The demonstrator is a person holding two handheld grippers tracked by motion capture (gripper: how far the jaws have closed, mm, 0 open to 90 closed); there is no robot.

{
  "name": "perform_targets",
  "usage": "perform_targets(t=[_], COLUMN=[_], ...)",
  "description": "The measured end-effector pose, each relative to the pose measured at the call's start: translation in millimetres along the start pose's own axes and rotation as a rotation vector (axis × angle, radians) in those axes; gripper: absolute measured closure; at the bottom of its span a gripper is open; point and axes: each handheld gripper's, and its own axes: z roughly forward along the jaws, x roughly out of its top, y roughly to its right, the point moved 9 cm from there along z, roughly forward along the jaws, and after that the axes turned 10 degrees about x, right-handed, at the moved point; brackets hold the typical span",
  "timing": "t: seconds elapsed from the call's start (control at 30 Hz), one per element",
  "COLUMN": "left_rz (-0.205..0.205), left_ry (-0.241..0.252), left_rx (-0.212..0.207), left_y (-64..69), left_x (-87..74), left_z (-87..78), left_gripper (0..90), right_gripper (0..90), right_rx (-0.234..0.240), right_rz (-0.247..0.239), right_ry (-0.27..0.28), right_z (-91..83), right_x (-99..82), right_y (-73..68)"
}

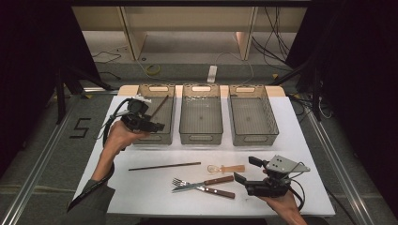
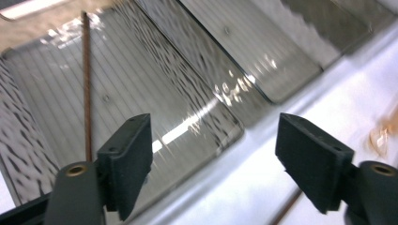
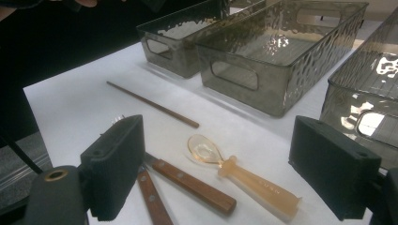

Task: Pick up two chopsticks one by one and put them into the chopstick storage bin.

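My left gripper (image 1: 151,124) hovers over the front of the left bin (image 1: 155,138), and its jaws stand open with nothing between them (image 2: 216,136). A brown chopstick (image 1: 159,107) leans inside that bin (image 2: 87,84). My right gripper (image 1: 245,169) is open near the table's front right, empty (image 3: 220,140). Just left of it lie a translucent amber spoon (image 1: 226,168) (image 3: 244,178), a fork (image 1: 202,183) and a knife (image 1: 206,189), both with wooden handles (image 3: 192,183). A second chopstick (image 1: 164,166) lies flat on the white table (image 3: 152,104).
Three smoky clear bins stand in a row at the back: the left one, a middle bin (image 1: 201,138) and a right bin (image 1: 256,138), the last two with nothing in them. The white table (image 1: 291,140) has free room to the right and front left.
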Motion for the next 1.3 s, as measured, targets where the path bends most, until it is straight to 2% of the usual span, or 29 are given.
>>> perform_targets(t=[0.03, 0.1, 0.13, 0.27, 0.37, 0.47, 0.7, 0.9, 1.13, 1.3], left_rz=[0.008, 0.026, 0.035, 0.059, 0.079, 0.110, 0.168, 0.209, 0.262, 0.306], left_ry=[0.010, 0.013, 0.012, 0.009, -0.013, -0.047, -0.128, -0.182, -0.260, -0.325], left_rx=[0.007, -0.030, -0.028, -0.029, -0.038, -0.051, -0.045, -0.067, -0.060, -0.043], left_y=[1.8, 12.0, 14.4, 18.4, 20.9, 25.2, 30.7, 37.9, 45.6, 44.6], left_x=[0.4, -0.3, -0.9, -4.8, -10.6, -17.7, -34.5, -46.2, -60.2, -71.7], left_z=[-2.1, -7.2, -8.6, -11.6, -11.5, -10.2, -1.3, 4.4, 14.1, 20.6], left_gripper=[25.0, 24.5, 23.4, 21.7, 21.4, 19.5, 17.5, 16.2, 16.1, 18.9], right_gripper=[19.3, 19.3, 19.3, 19.2, 19.2, 19.3, 19.2, 19.3, 19.3, 19.3], right_rx=[0.001, 0.001, 0.002, 0.003, 0.003, 0.002, 0.000, 0.002, 0.004, 0.006], right_rz=[-0.003, -0.010, -0.008, -0.010, -0.008, -0.009, -0.013, -0.014, -0.018, -0.018], right_ry=[0.003, -0.001, 0.002, 0.002, 0.002, 0.001, -0.001, -0.001, 0.000, -0.002], right_z=[0.0, -0.3, -0.4, -0.7, -0.7, -0.6, -0.9, -1.1, -1.3, -1.2], right_x=[0.6, 0.5, 0.7, 0.3, 0.2, 0.4, 0.3, 0.4, 0.8, 0.7], right_y=[-0.6, -1.6, -2.0, -2.4, -2.2, -2.2, -2.3, -2.9, -3.7, -4.1])
